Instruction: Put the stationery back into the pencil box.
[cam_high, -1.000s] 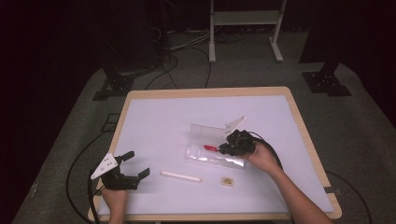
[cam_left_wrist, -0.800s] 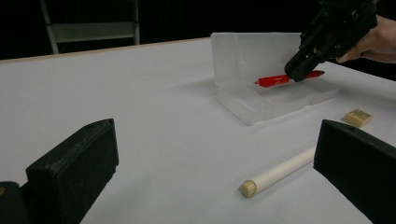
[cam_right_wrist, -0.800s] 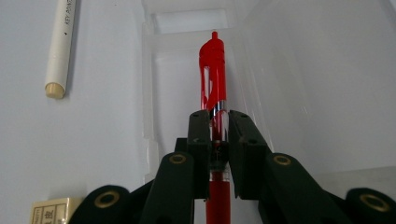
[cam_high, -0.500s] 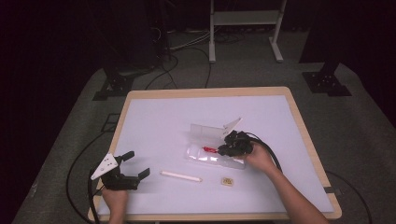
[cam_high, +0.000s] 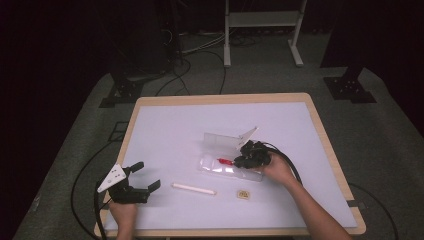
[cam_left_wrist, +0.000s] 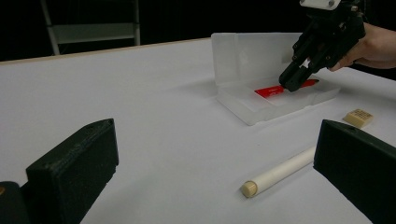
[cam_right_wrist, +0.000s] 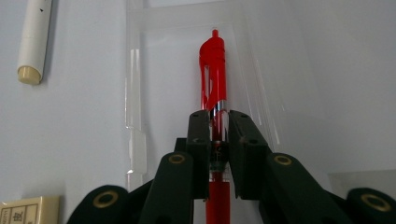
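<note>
A clear plastic pencil case (cam_high: 227, 166) (cam_left_wrist: 243, 100) (cam_right_wrist: 135, 107) lies open in the middle of the white table, its lid (cam_high: 225, 139) standing up behind it. My right gripper (cam_high: 240, 161) (cam_left_wrist: 292, 84) (cam_right_wrist: 218, 126) is shut on a red pen (cam_high: 225, 161) (cam_left_wrist: 273, 90) (cam_right_wrist: 213, 70), which lies lengthwise in the case's tray. My left gripper (cam_high: 145, 175) stands open near the table's front left corner, its jaws wide apart and bare. A cream pen (cam_high: 194, 188) (cam_left_wrist: 280, 172) (cam_right_wrist: 33, 37) lies on the table in front of the case.
A small beige eraser (cam_high: 243, 194) (cam_left_wrist: 357, 117) (cam_right_wrist: 25, 211) sits right of the cream pen. The table (cam_high: 165, 130) has a wooden rim. Cables trail from both grippers; a white frame (cam_high: 260, 20) and dark stands are on the floor beyond.
My right gripper has shifted slightly to the left over the case with the red pen in it. The left gripper has stayed where it was.
</note>
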